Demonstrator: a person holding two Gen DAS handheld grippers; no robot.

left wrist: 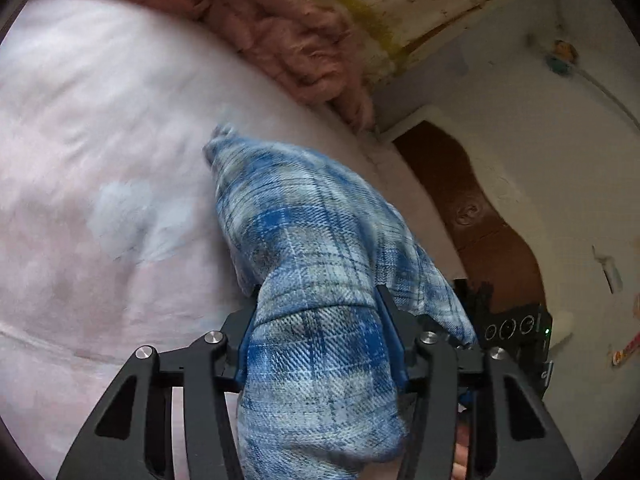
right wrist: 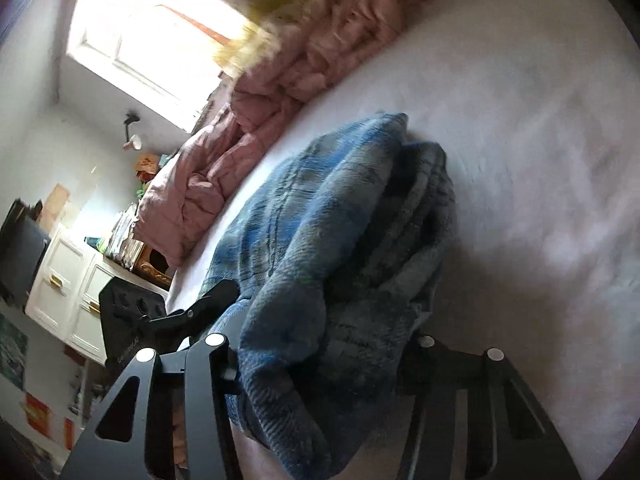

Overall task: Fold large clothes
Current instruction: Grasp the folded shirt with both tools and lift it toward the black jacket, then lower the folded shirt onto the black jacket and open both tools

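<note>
**A:** What is the surface, and what is the room like?

**B:** A bed with a pale pink sheet. A crumpled pink quilt lies along its far edge. Beyond it are a bright window, white walls and a white cabinet with gold handles. A brown wooden headboard stands at the side of the bed.

**B:** Where is the garment, relative to each tool?

**A:** A blue plaid flannel shirt is bunched on the sheet. The left tool grips a thick fold of it, the cloth filling the gap between its blue pads. The right tool also has shirt fabric bunched between its fingers; the picture is blurred, but it appears clamped on the cloth.
</note>
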